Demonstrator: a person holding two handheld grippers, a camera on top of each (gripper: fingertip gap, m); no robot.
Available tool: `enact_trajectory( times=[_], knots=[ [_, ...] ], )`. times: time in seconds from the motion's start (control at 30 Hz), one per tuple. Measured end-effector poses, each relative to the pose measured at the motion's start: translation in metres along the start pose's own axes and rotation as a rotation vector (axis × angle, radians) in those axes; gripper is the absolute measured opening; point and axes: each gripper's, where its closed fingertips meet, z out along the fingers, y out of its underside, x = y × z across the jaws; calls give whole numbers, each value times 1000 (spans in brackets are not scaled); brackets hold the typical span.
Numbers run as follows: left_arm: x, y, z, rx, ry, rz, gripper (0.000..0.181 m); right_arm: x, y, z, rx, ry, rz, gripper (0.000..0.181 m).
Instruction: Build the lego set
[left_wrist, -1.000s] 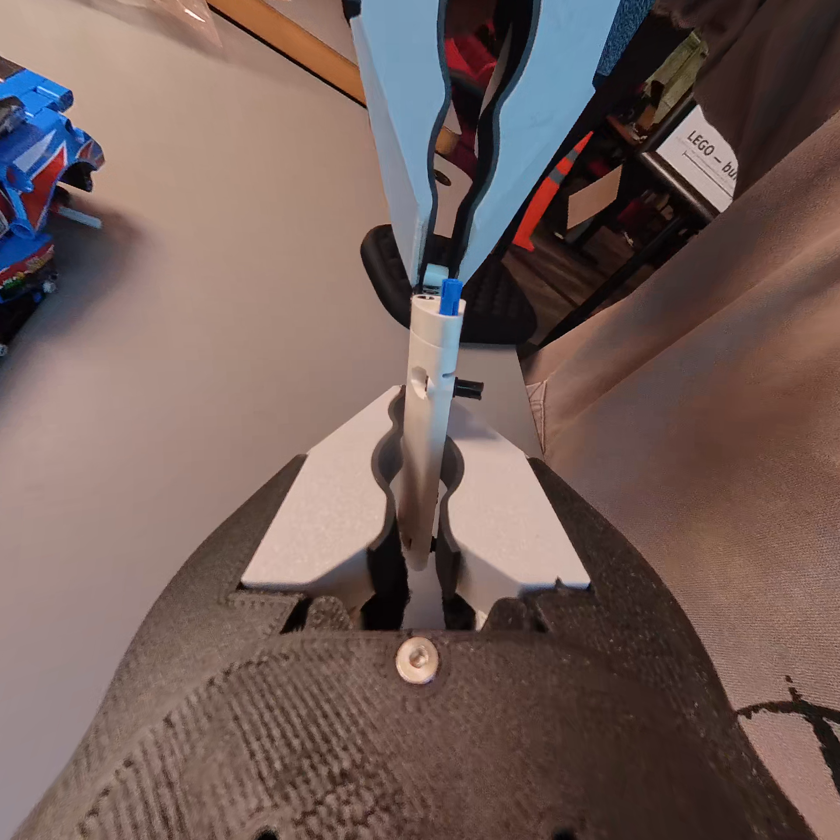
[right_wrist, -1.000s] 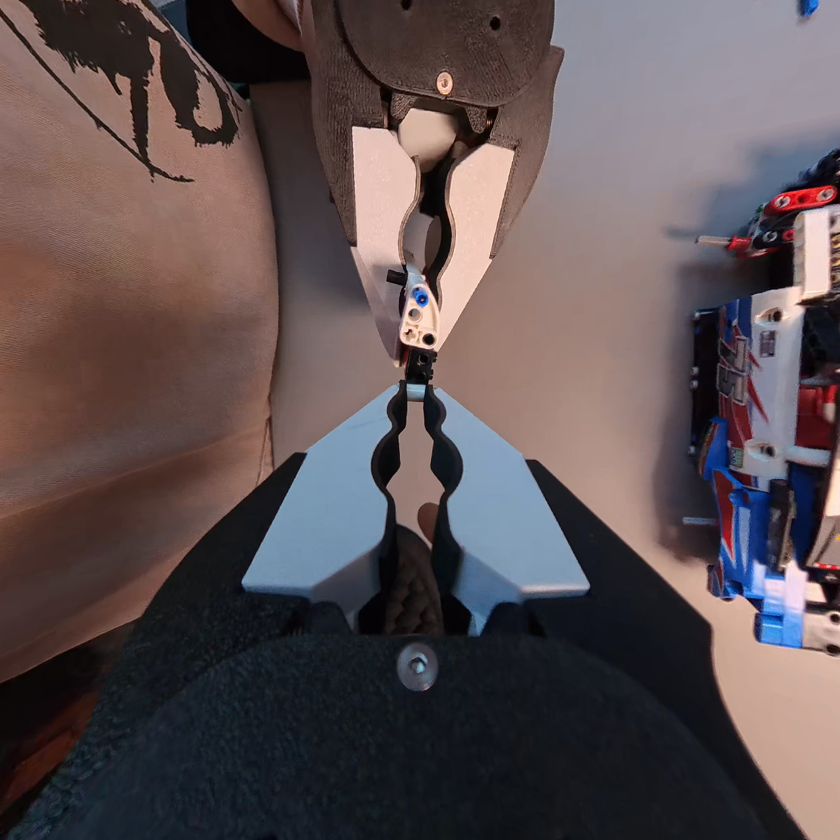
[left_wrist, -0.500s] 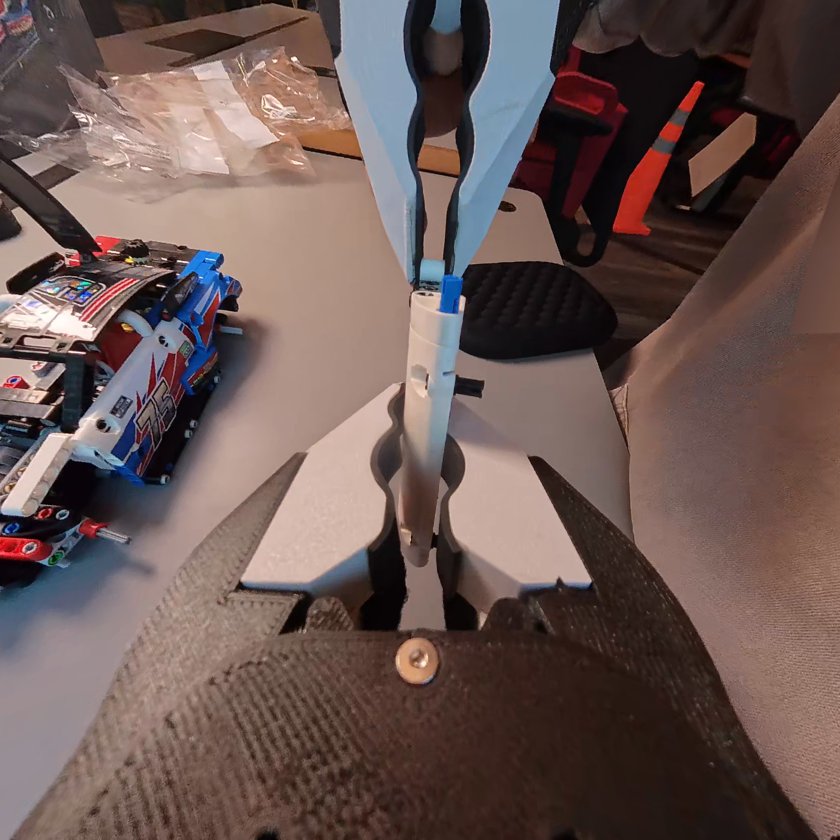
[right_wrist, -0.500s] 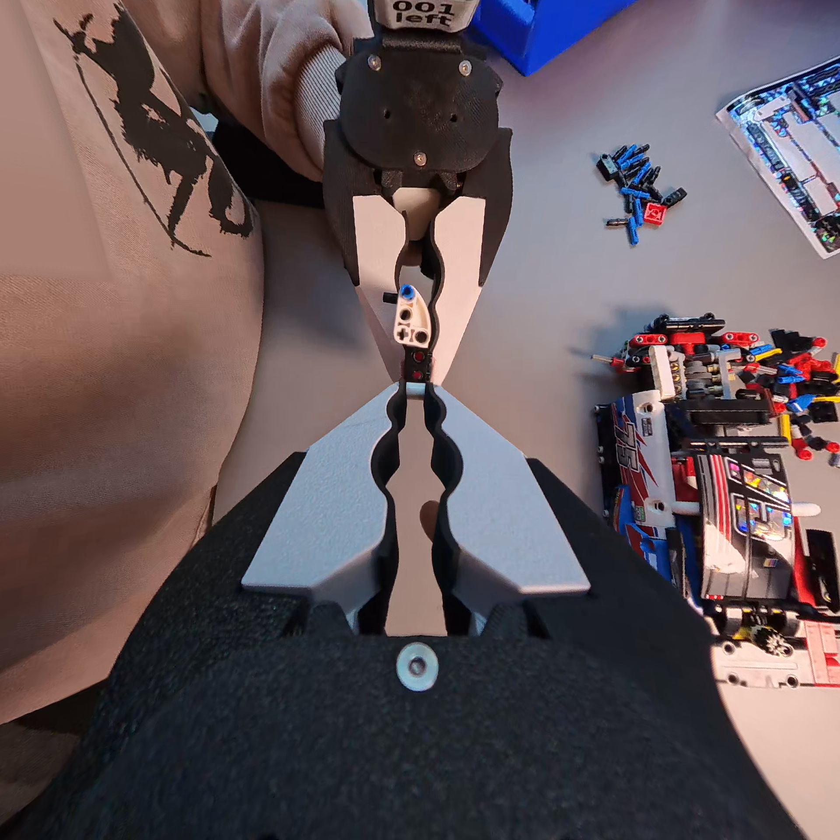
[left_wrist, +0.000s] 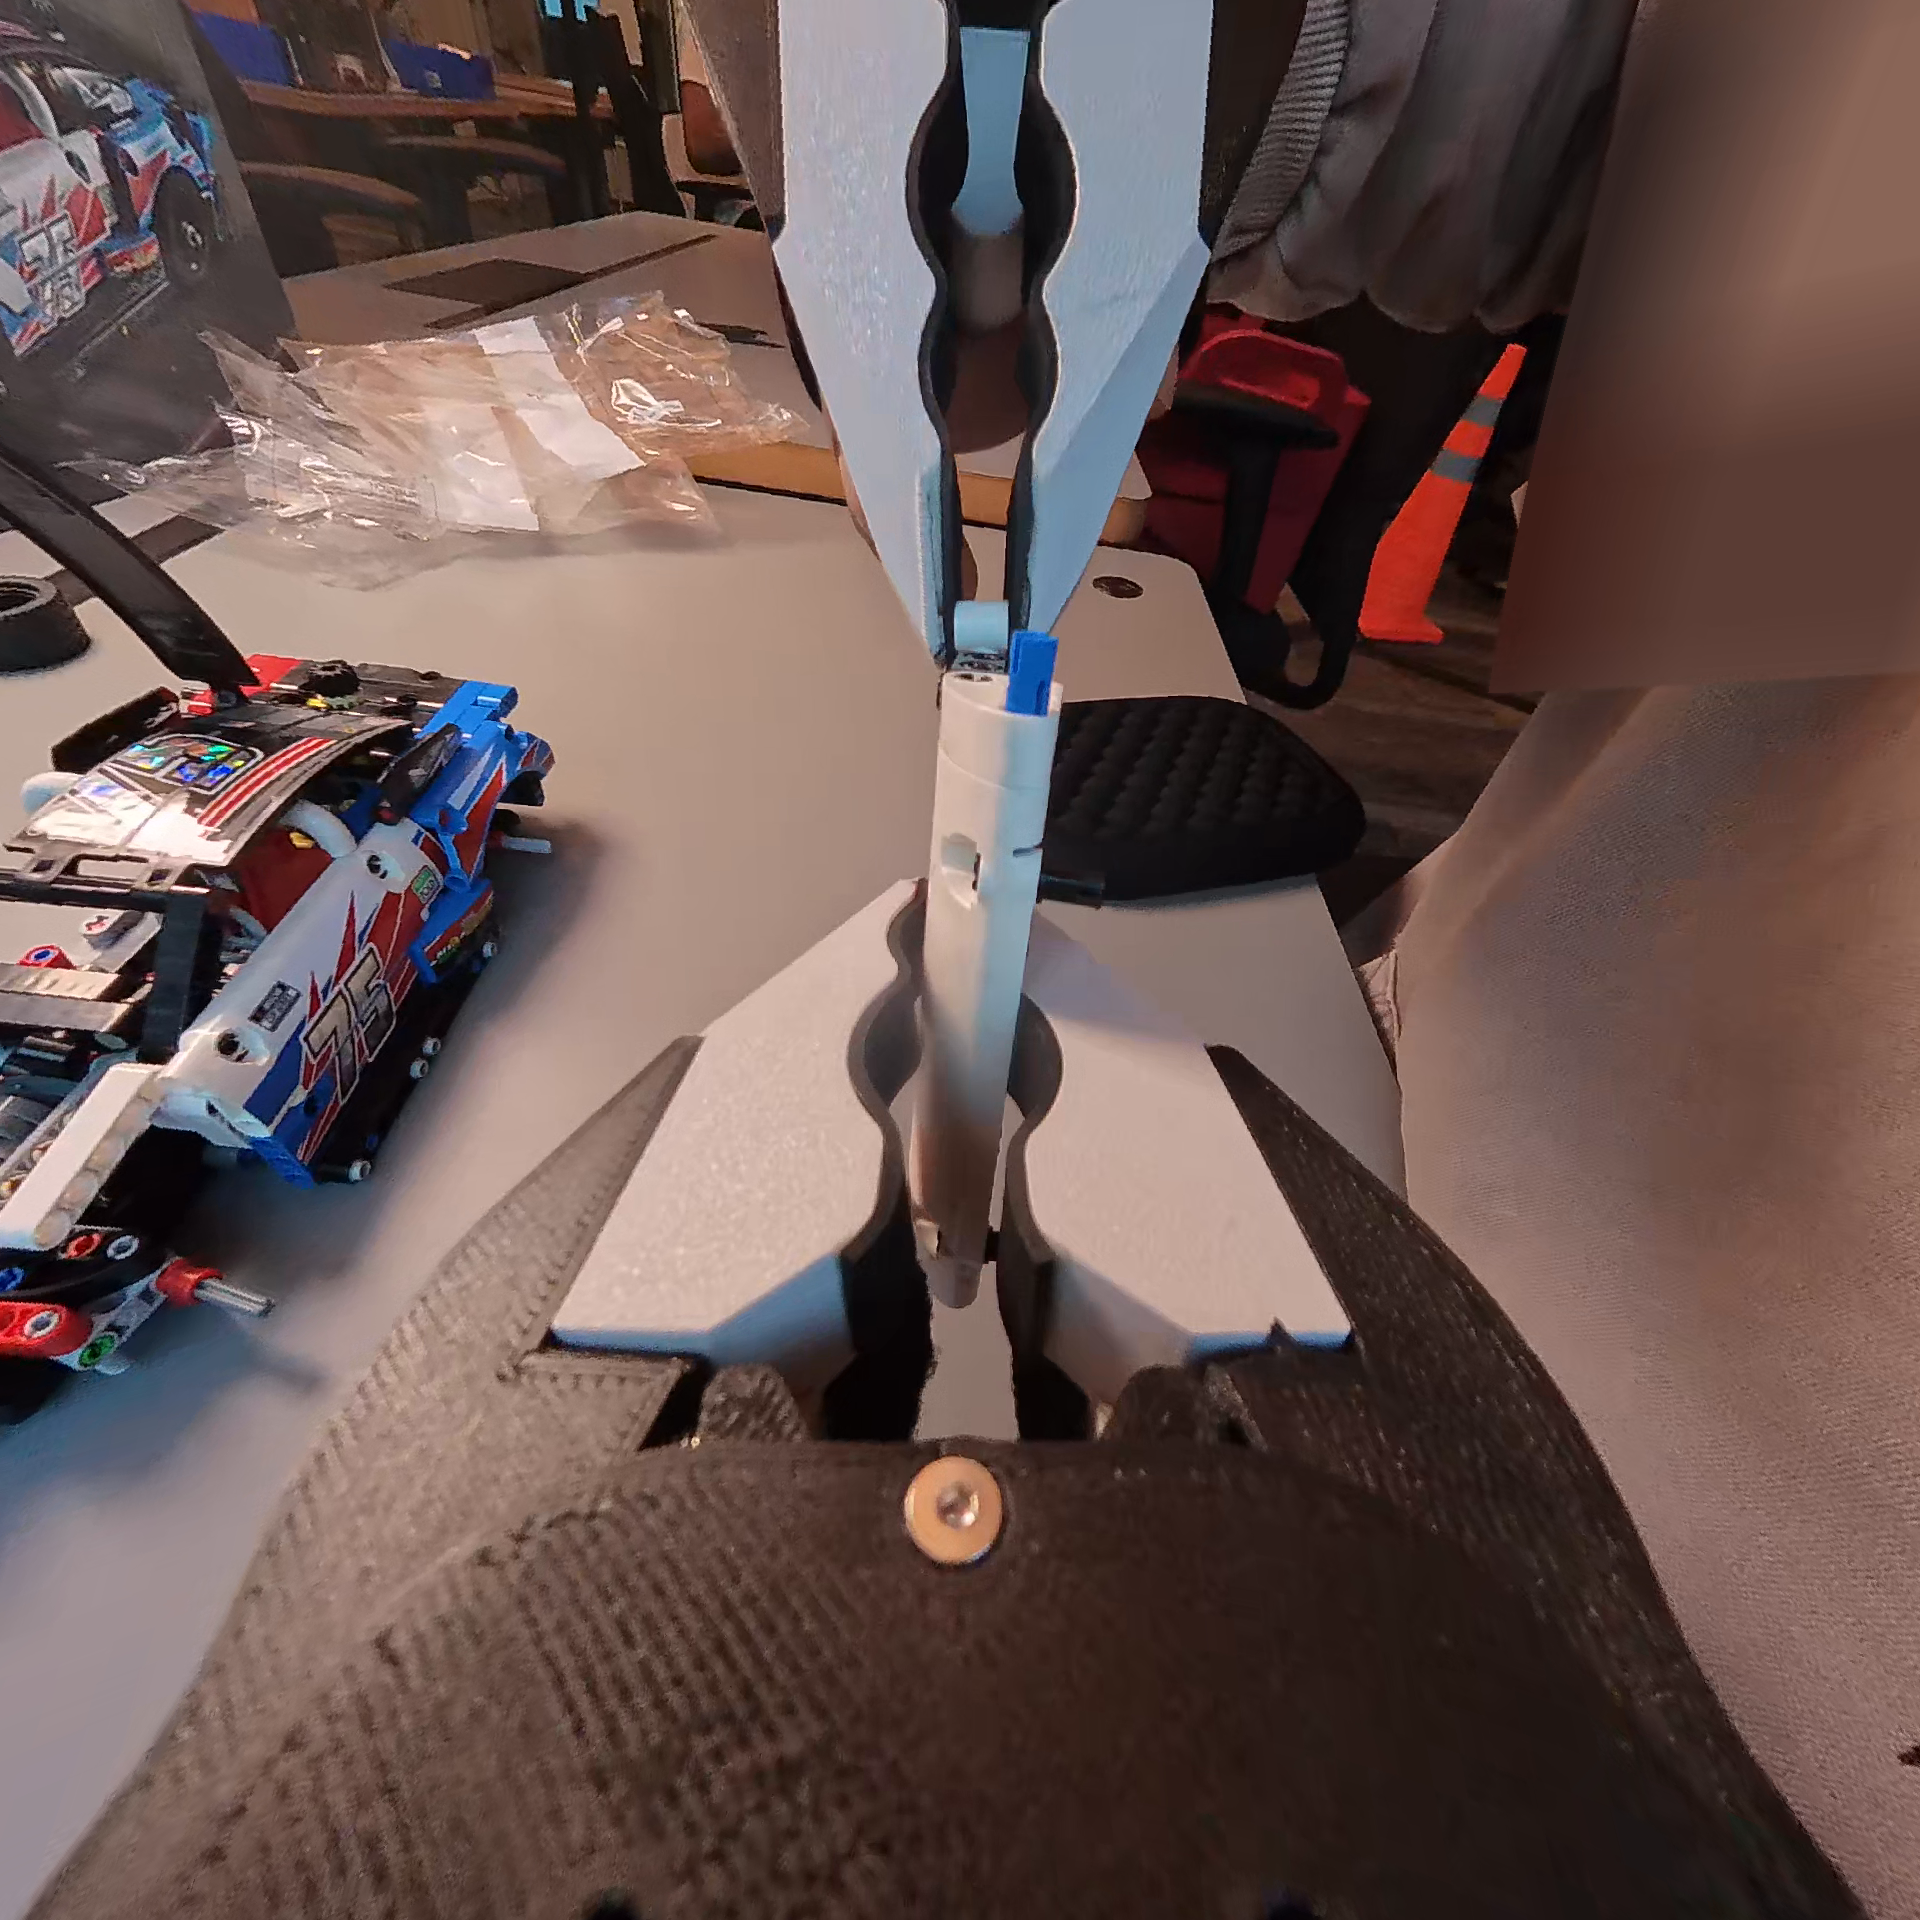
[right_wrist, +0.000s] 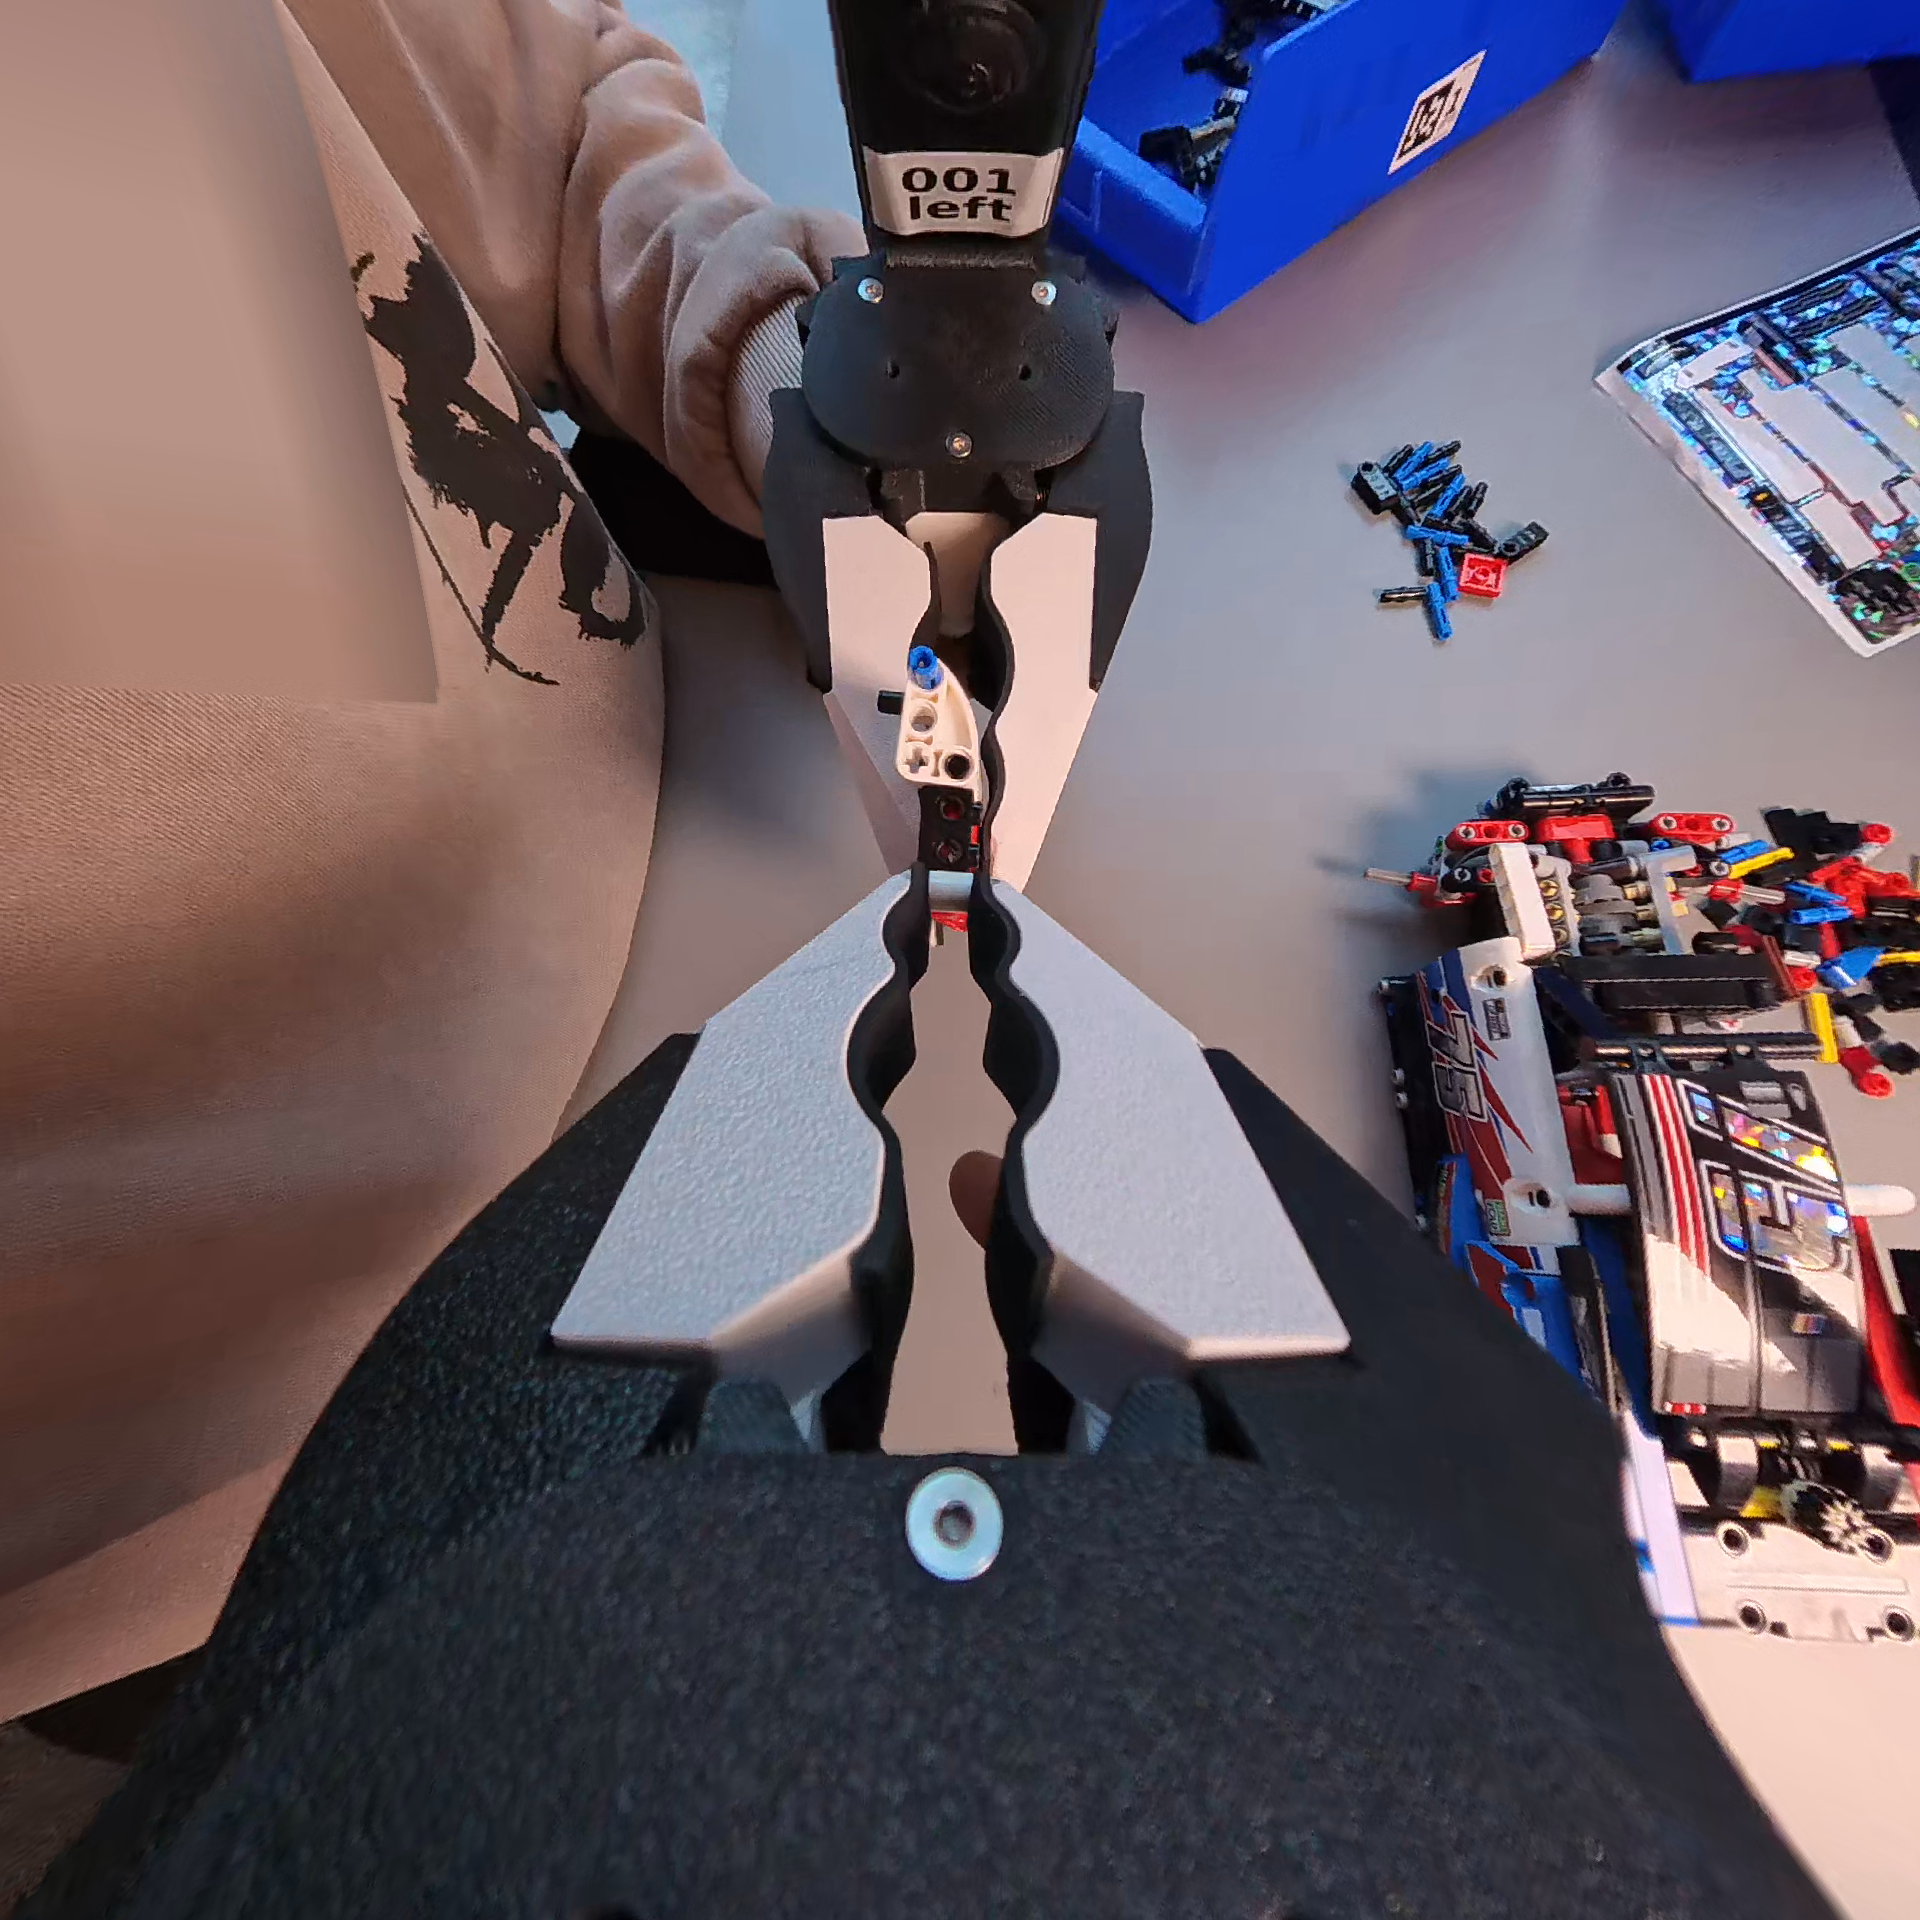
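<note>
My left gripper (left_wrist: 971, 909) is shut on a long white Lego panel (left_wrist: 971, 997) that points forward; a blue pin (left_wrist: 1032, 675) sticks out of its far end. My right gripper (left_wrist: 982, 634) comes in from above, tip to tip, shut on a small pale piece (left_wrist: 980, 621) at that end. In the right wrist view my right gripper (right_wrist: 948, 891) pinches the pale piece (right_wrist: 948, 889). A black connector (right_wrist: 951, 826) joins it to the white panel (right_wrist: 935, 738) between the left gripper's jaws (right_wrist: 966, 852). Both are held in the air beside the half-built race car (right_wrist: 1683, 1195).
The car (left_wrist: 260, 935) lies on the grey table (left_wrist: 675, 748). Loose pins (right_wrist: 1439, 530), a printed sheet (right_wrist: 1787, 436) and a blue parts bin (right_wrist: 1299, 177) lie beyond it. Plastic bags (left_wrist: 468, 416) and the set's box (left_wrist: 94, 208) stand behind. A person's beige top (right_wrist: 260, 935) is close. The left gripper's tips are roughly 4 cm from the right gripper's.
Both grippers, still joined on the white panel assembly, have swung round together, bringing the car and table into view. The grips have not changed.
</note>
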Motion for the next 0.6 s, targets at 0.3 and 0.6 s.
enact_trajectory(
  times=[0.3, 0.6],
  knots=[
    [1, -7, -2, 62, 56, -138, 3, 4, -6, 0, 60, 5, 64, 5],
    [1, -22, -5, 152, 133, -283, 4, 11, -17, -8, 226, -99, 275, 5]
  ],
)
